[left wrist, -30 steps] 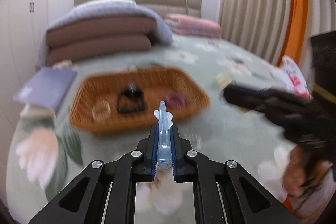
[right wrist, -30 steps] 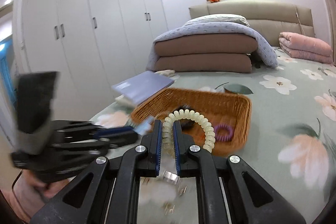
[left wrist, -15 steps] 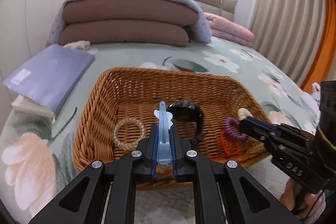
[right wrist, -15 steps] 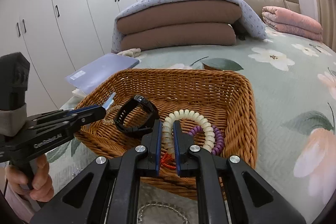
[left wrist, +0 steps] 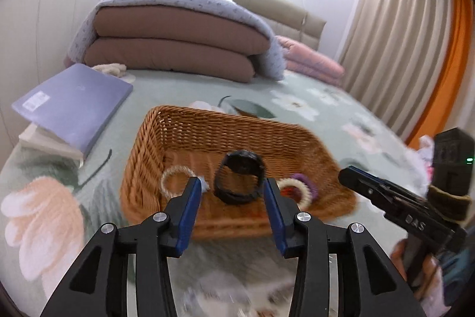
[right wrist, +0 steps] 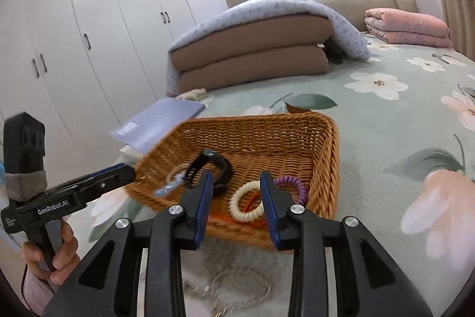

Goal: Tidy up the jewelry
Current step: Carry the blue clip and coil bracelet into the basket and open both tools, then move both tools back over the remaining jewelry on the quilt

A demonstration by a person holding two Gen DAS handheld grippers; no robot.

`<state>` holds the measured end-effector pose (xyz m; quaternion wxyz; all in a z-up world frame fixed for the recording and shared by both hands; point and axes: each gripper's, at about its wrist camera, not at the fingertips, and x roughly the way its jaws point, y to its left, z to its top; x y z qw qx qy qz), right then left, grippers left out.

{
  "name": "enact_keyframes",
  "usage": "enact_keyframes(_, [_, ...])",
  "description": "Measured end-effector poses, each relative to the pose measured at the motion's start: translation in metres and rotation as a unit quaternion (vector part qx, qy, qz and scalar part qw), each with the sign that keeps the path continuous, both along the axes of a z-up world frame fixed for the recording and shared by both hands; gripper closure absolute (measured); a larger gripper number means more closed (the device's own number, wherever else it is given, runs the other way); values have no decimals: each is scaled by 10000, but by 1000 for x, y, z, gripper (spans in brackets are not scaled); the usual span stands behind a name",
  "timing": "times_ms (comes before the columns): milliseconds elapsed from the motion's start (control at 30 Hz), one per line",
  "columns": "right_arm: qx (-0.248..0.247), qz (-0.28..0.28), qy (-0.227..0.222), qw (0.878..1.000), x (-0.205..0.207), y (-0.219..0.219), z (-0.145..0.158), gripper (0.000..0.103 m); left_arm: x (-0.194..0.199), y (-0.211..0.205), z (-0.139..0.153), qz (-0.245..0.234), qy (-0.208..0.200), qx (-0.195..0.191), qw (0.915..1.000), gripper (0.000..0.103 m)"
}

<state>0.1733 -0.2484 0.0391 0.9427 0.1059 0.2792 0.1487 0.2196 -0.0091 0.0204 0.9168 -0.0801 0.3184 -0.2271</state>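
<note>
a: where does everything sit right now?

b: most of it is in the wicker basket (right wrist: 323,162) on the bed (right wrist: 415,115). the black watch (right wrist: 212,167) stands on edge at the middle, the cream coil band (right wrist: 246,201) lies at about 5 o'clock from it over a red cord (right wrist: 252,199), and the purple coil band (right wrist: 292,186) is touching it at 3 o'clock. a clear bead bracelet (left wrist: 175,180) and a pale blue clip (right wrist: 169,187) lie at 9 o'clock of the watch.

a: and the tools?

b: the left gripper (left wrist: 231,198) has its jaws apart, nothing between them, and frames the watch from above the near rim. the right gripper (right wrist: 236,192) is also spread and empty, over the cream band. each is held low and level, pointing toward 12 o'clock, the two handles side by side.

a: anything left outside?

b: a silvery chain (right wrist: 237,284) on the bedspread at 6 o'clock of the basket, blurred under the right gripper. i'd judge that is the next piece.

a: how will it handle?

b: light, limp and probably slippery. it will likely drape and swing, so i'd pinch a bunched part instead of a single strand, and press gently since the bed gives. the coil bands are springy and forgiving; the watch is the stiffest, best gripped across its strap.
</note>
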Motion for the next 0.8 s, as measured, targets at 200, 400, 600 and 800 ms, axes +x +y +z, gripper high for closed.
enact_keyframes(200, [-217, 89, -146, 9996, -80, 2, 6, 64, -66, 40, 8, 50, -72, -90, 9999, 58])
enact_keyframes(400, [-93, 171, -24, 9998, -126, 5, -28, 64, -91, 61, -24, 314, 346, -268, 9985, 58])
enact_keyframes(600, [-140, 266, 333, 9990, -128, 6, -56, 64, -82, 47, -61, 465, 763, -126, 9959, 58])
enact_keyframes(800, [-244, 529, 573, 9967, -119, 25, -66, 64, -80, 30, -70, 419, 825, 84, 9957, 58])
